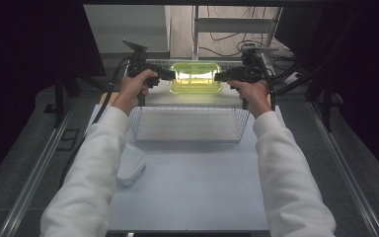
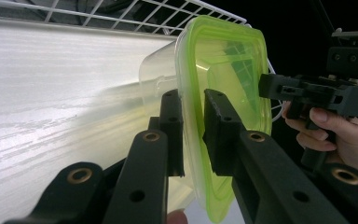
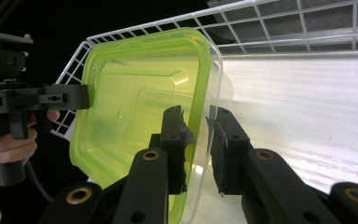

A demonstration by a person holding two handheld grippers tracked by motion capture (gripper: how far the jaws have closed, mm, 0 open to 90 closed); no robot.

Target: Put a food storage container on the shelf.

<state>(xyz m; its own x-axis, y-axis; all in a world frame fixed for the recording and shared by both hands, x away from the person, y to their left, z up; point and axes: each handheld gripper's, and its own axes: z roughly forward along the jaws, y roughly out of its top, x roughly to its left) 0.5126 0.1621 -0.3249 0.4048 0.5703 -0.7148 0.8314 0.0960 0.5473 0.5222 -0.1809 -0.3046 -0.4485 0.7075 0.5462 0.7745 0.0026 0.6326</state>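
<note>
A clear plastic container with a yellow-green lid [image 1: 195,77] sits lengthwise between my two grippers, just beyond the wire basket. My left gripper [image 1: 173,75] holds its left end; in the left gripper view the jaws [image 2: 193,116] close over the lid's rim [image 2: 223,70]. My right gripper [image 1: 218,76] holds the opposite end, its jaws [image 3: 198,135] pinching the lid rim and clear wall [image 3: 135,102]. Each gripper view also shows the other gripper at the far end of the lid [image 2: 270,86] [image 3: 81,95]. I cannot tell whether the container rests on the table.
A white wire basket [image 1: 143,128] stands across the table's middle, right in front of the container. A white rounded box [image 1: 131,165] lies near the left sleeve. The pale table top [image 1: 192,187] stretches toward me, with metal rails and dark curtains either side.
</note>
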